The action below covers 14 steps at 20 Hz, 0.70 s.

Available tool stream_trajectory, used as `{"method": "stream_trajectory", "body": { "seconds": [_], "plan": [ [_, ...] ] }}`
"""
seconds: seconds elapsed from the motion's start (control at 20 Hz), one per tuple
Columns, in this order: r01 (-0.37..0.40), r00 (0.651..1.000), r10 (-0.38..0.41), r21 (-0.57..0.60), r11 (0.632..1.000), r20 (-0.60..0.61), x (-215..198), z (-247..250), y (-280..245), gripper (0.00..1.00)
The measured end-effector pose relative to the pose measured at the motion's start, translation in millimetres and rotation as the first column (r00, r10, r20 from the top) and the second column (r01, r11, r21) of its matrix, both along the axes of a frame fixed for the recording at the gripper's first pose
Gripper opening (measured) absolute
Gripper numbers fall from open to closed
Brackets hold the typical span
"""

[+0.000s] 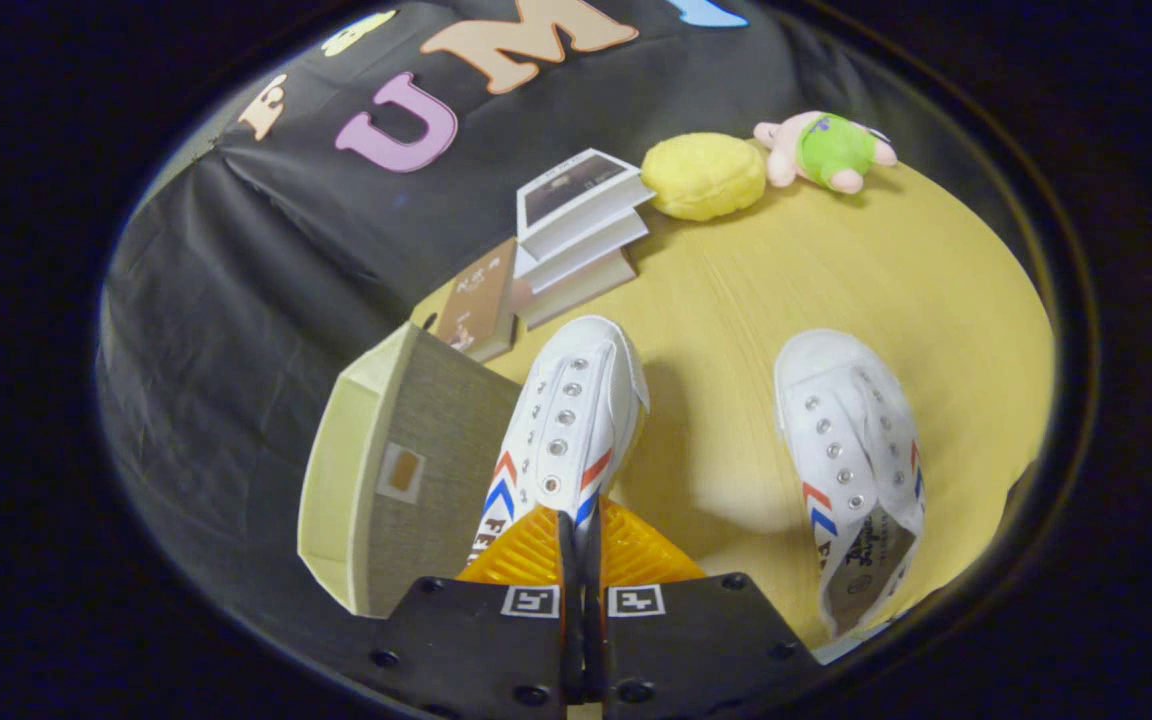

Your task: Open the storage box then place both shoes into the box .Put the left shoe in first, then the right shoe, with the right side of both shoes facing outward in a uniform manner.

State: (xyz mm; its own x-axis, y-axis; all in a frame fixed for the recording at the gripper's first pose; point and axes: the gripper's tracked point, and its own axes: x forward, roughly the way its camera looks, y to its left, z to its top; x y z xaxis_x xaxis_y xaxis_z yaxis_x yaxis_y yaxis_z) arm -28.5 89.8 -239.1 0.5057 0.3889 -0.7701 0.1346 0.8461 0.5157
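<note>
My gripper [581, 525] is shut on a white canvas shoe [576, 410] with red and blue chevrons, pinching it at the rear of its lace opening. The shoe's toe points away from me, and its shadow falls on the table to its right. The second white shoe [841, 440] lies apart on the table to the right, toe pointing away and insole showing. Just left of the held shoe stands the storage box [436, 440], grey woven with a small label window. A pale cream face [331, 480] shows along its left side; I cannot tell how far it is open.
Beyond the box lie a brown book [481, 300] and a stack of books [576, 235]. A yellow cushion [704, 175] and a pink and green plush toy [826, 150] sit at the far side of the wooden table [836, 280]. Black cloth hangs left of the box.
</note>
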Motion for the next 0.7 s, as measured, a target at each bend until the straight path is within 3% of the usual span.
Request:
{"method": "stream_trajectory", "body": {
  "seconds": [0.35, 0.7],
  "plan": [
    [-0.014, 0.992, 0.009, 0.039, 0.999, 0.123, 27.6, 84.7, 28.7, 0.04],
    [-0.054, 0.991, 0.040, 0.108, 0.993, 0.126, 32.7, 103.2, 93.0, 0.04]
  ]
}}
